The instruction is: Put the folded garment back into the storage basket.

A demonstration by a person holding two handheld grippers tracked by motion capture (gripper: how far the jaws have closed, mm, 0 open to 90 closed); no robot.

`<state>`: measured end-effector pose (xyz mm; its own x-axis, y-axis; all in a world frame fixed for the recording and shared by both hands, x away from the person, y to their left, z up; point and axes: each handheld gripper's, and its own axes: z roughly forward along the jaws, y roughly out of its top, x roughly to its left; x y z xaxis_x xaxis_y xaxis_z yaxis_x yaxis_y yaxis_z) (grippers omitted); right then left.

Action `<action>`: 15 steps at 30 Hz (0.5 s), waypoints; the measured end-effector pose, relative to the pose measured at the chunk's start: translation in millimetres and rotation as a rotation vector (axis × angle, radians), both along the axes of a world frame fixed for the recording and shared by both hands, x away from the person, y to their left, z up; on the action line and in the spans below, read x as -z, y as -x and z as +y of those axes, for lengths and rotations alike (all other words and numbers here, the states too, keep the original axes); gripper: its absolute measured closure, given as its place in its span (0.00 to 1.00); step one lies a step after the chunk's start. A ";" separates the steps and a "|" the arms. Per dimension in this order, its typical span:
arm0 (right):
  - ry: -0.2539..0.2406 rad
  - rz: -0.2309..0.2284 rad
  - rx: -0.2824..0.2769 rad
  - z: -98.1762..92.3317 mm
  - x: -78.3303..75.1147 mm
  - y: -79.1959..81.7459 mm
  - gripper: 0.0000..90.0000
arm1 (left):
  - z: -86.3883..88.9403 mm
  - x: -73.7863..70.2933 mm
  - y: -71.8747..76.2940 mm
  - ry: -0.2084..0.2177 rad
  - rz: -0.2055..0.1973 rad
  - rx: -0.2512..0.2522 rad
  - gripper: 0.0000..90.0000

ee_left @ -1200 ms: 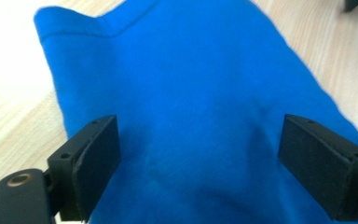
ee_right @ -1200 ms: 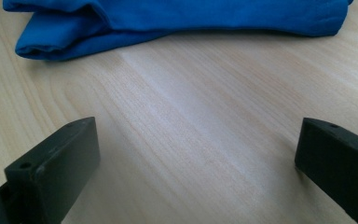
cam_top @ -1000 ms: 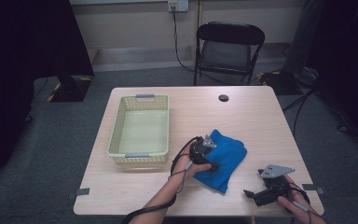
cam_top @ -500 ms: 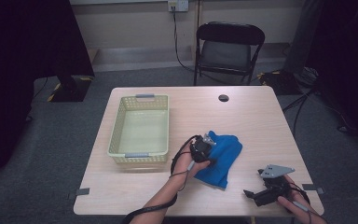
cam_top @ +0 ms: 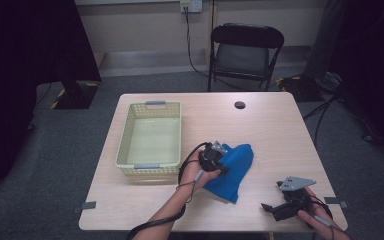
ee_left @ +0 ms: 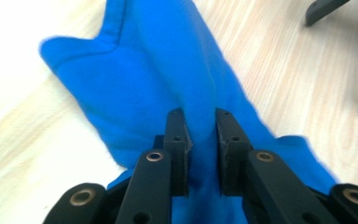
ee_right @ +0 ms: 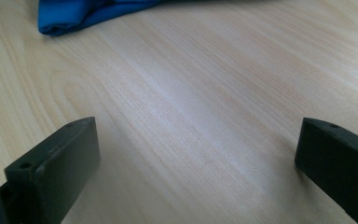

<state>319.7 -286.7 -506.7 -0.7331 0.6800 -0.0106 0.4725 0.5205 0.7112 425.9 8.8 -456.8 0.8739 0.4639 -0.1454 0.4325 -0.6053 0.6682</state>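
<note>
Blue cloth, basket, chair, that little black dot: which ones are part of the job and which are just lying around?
Part of the job:
- blue cloth, pinched by the left hand-held gripper, whose jaws have just been closing on it
- probably the yellow basket beside it

Just lying about:
- small black disc at the table's far edge
- black chair behind the table

Blue cloth point(cam_top: 232, 167), bunched, fold pinched upward, apparently partly on table.

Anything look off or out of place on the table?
Nothing damaged or spilled. The blue cloth lies bunched rather than flat because the left tool is pinching a fold of it. The basket sits square, and the right tool rests open near the table's edge.
</note>
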 end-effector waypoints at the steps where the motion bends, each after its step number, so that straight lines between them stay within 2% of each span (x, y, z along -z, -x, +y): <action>1: 0.000 0.000 0.000 0.0 0.0 0.0 0.00 | 2.3 -3.1 0.4 -0.002 -0.004 -0.004 0.86; 5: 0.000 0.000 0.000 0.0 0.0 0.0 0.00 | 11.8 -14.4 2.5 0.017 -0.009 -0.012 0.86; 11: 0.000 0.000 0.000 0.0 0.0 0.0 0.00 | 22.1 -25.8 4.6 0.039 -0.004 -0.017 0.86; 12: 0.000 0.000 0.000 0.0 0.0 0.0 0.00 | 26.8 -31.3 5.4 0.057 0.001 -0.022 0.86; 15: 0.000 0.000 0.000 0.0 0.0 0.0 0.00 | 31.4 -37.0 5.8 0.067 0.008 -0.026 0.86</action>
